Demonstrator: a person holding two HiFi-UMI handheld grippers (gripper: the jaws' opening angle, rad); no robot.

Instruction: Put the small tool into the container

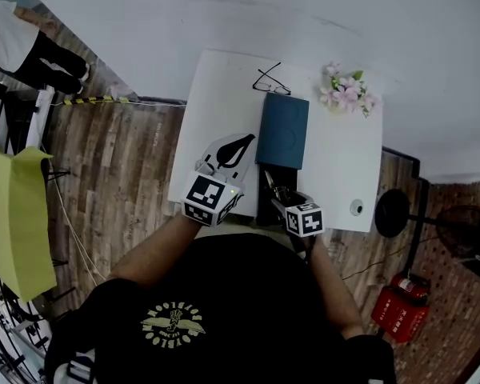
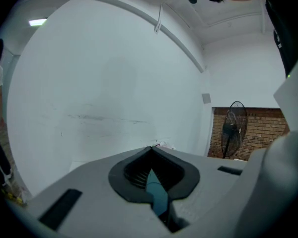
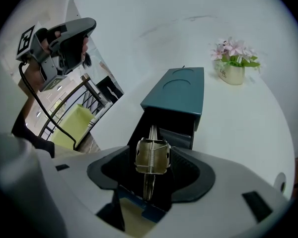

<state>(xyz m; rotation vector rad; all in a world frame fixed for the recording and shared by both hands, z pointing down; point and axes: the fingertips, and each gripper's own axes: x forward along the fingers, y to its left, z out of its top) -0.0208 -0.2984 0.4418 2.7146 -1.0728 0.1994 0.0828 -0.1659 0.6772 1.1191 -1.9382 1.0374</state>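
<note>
A teal box-shaped container (image 1: 282, 130) (image 3: 179, 90) lies on the white table (image 1: 344, 158), with its black drawer (image 3: 161, 133) pulled out toward me. The small tool (image 3: 151, 155), a metal plier-like piece with a spring, hangs upright between the jaws of my right gripper (image 3: 153, 170) (image 1: 274, 189), point down over the open drawer. Those jaws stand wide and the pads do not seem to press on it. My left gripper (image 1: 248, 139) (image 2: 150, 148) is raised at the table's left side, tips together, holding nothing.
Black glasses (image 1: 270, 81) and a pot of pink flowers (image 1: 346, 90) (image 3: 233, 58) sit at the table's far end. A small round white object (image 1: 356, 207) lies near the right front corner. A standing fan (image 2: 232, 133) and a red extinguisher (image 1: 400, 306) are on the floor to the right.
</note>
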